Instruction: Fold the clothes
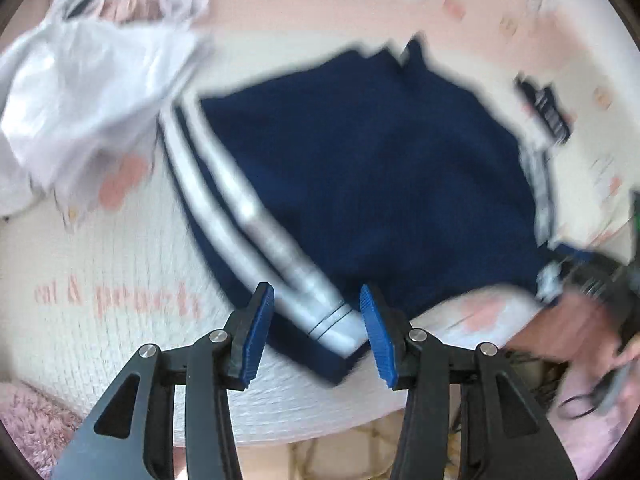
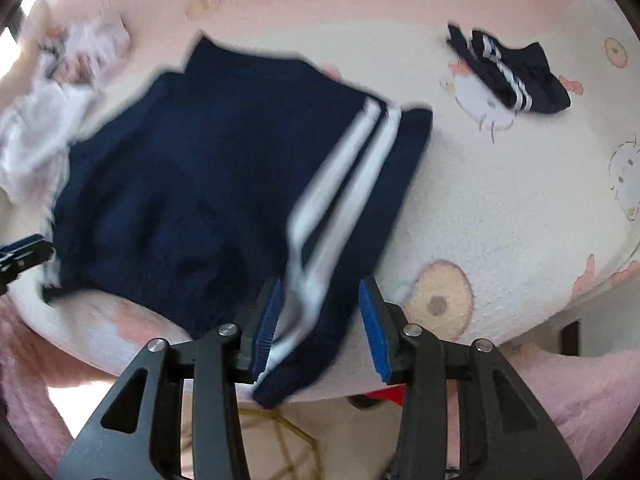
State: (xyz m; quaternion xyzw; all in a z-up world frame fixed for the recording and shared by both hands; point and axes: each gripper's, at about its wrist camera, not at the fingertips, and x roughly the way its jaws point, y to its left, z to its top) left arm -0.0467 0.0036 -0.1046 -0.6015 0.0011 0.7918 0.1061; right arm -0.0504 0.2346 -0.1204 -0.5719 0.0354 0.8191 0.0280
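Left gripper (image 1: pixel 317 330): jaws spread, striped corner of the navy shorts (image 1: pixel 360 168) lying between the blue pads, not pinched. Right gripper (image 2: pixel 319 330): jaws likewise spread, the opposite striped corner between them, hanging over the bed's (image 2: pixel 500 208) near edge. Shorts lie spread flat on the bed, motion-blurred in both views. White clothes (image 1: pixel 80 92) crumpled at 10 o'clock from the shorts in the left view. Second small navy striped garment (image 2: pixel 506 74) at 2 o'clock in the right view, well apart.
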